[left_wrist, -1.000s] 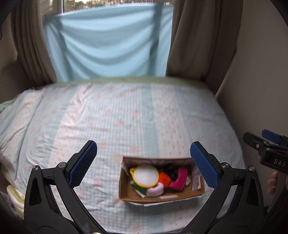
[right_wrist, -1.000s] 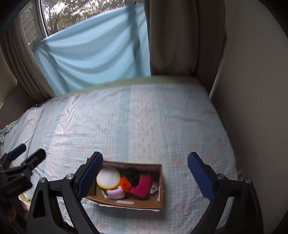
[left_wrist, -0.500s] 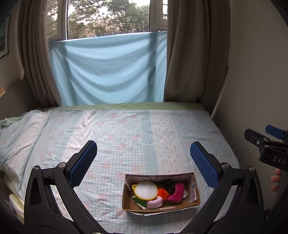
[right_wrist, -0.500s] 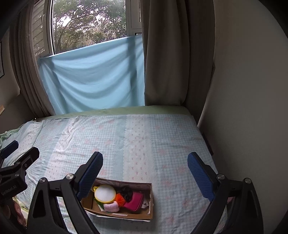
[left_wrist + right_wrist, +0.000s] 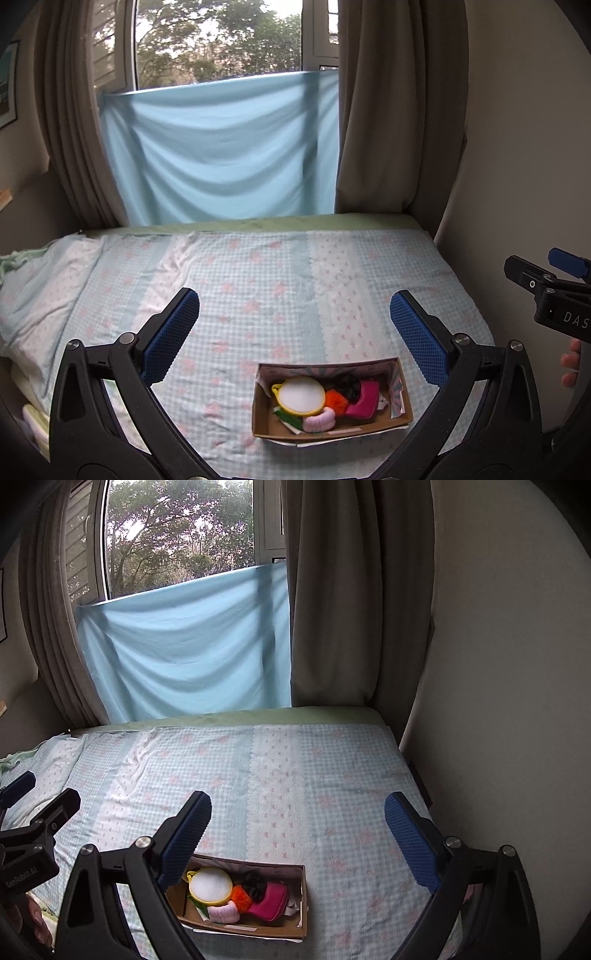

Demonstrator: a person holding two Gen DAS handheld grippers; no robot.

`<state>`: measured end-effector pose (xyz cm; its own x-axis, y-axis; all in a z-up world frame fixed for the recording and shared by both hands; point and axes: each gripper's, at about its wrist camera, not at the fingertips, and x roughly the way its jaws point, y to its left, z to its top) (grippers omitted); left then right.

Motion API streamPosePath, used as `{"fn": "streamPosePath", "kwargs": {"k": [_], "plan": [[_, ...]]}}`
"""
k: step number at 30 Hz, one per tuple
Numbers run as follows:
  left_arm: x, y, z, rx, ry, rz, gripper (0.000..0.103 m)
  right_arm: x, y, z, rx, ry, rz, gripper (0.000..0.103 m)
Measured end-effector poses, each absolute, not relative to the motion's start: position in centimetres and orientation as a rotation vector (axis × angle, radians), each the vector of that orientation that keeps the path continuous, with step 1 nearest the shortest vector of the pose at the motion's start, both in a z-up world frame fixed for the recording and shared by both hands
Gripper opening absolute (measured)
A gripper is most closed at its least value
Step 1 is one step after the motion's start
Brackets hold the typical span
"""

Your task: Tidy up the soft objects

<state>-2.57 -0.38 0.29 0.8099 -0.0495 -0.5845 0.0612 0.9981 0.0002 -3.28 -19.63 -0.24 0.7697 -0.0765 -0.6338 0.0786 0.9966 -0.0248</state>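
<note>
Brimming cardboard box (image 5: 404, 417) of colourful softies

I see a bed (image 5: 258, 288) covered by a pale blue checked bedspread (image 5: 332, 775) with pink motifs and white patterned stripes. A green sheet (image 5: 258, 222) shows along its far edge. One open cardboard box (image 5: 402, 415) sits directly on the bedspread, near its front edge.

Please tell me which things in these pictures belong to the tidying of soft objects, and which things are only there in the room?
Belong to the job:
- cardboard box
- pink fuzzy roll
- orange pompom
- black scrunchie
- magenta pouch
- round yellow-rimmed pad
- left gripper, open
- right gripper, open

Only in the room:
- bedspread
- blue cloth
- curtains
</note>
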Motion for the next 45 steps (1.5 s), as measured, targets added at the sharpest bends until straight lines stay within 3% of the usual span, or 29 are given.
{"fn": "streamPosePath", "kwargs": {"k": [45], "plan": [[-2.8,-0.1,0.1,0.006,0.601,-0.047,0.103,-2.3,-20.2,-0.2,-0.002,0.688,-0.073,0.094]]}}
